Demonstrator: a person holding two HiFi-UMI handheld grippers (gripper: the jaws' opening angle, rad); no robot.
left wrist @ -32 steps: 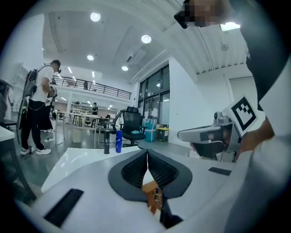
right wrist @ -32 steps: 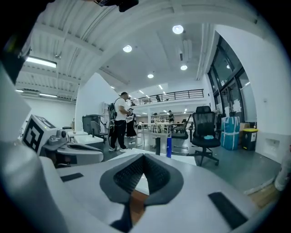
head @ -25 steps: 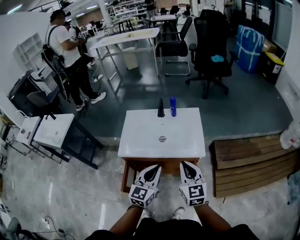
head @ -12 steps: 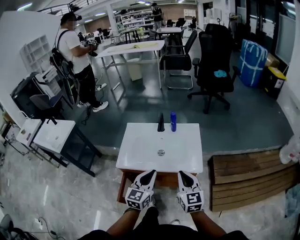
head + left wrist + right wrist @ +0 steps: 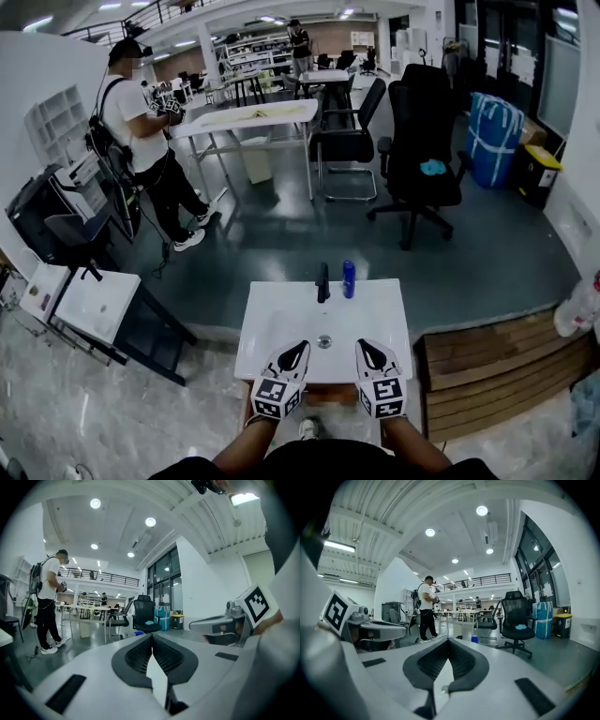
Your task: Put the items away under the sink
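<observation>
Over the sink [image 5: 272, 323] front edge: looks like an approach pose.
Jaws together, empty on left hand-held gripper [image 5: 300, 348] and right hand-held gripper [image 5: 362, 346]; bottle [image 5: 348, 278] not yet reached.

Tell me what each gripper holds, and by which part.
Nothing. The left gripper and the right gripper are both shut, with nothing between their jaws.

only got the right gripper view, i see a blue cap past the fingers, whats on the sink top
Observer: A blue bottle stands at the far edge of the sink, just right of a black faucet.
Operator: left gripper holding anything
Observer: No, the left gripper has its fingers together on nothing.
Operator: whats left of the sink
Observer: A white-topped table on a black frame.
</observation>
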